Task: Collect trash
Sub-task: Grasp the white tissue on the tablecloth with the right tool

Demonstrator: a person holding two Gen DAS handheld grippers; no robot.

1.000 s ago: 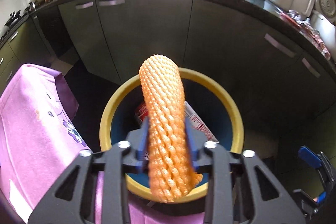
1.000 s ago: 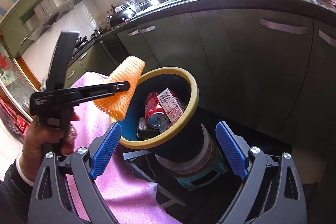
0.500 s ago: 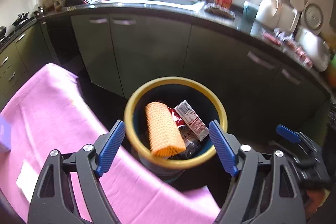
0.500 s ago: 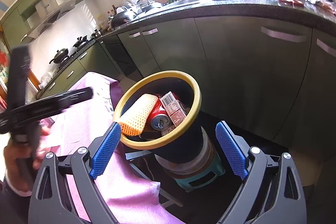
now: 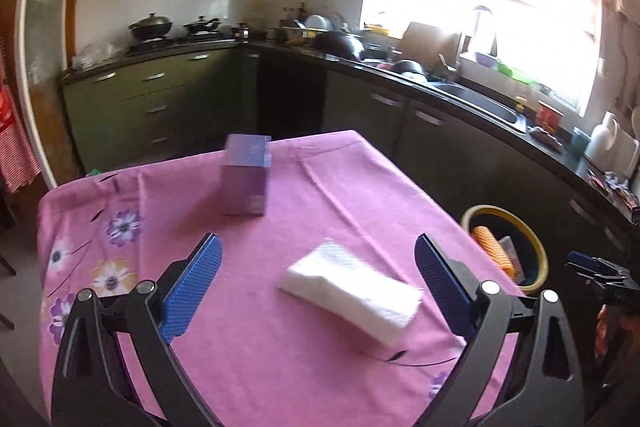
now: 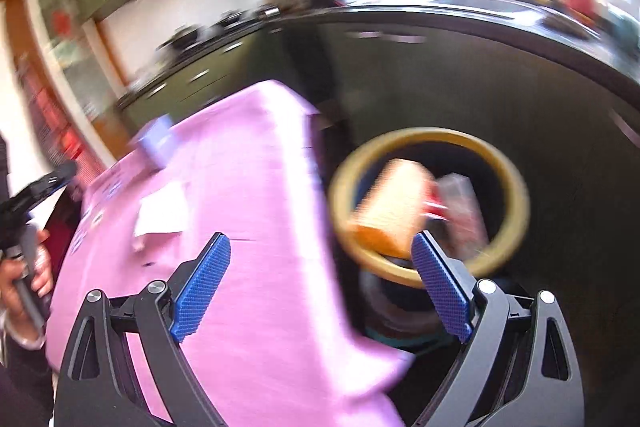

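Observation:
My left gripper (image 5: 320, 267) is open and empty above the pink tablecloth (image 5: 280, 359). A white tissue pack (image 5: 352, 291) lies on the cloth between its fingers. A purple box (image 5: 246, 173) stands upright farther back. The yellow-rimmed trash bin (image 5: 538, 251) sits off the table's right edge with the orange foam net (image 5: 490, 249) inside. My right gripper (image 6: 320, 267) is open and empty over the table edge. In its blurred view the bin (image 6: 516, 187) holds the orange net (image 6: 396, 203) and a carton (image 6: 460, 207). The tissue pack (image 6: 162, 213) and purple box (image 6: 156, 141) show on the cloth.
Dark green cabinets (image 5: 460, 147) with a black counter and a sink (image 5: 480, 103) run behind and right of the table. The bin stands on a stool below the table edge (image 6: 396, 331). The other hand's gripper shows at the far left of the right wrist view (image 6: 24, 203).
My left gripper opened and dropped the orange foam net into the bin, then swung left over the table. My right gripper has turned left toward the table, blurring its view.

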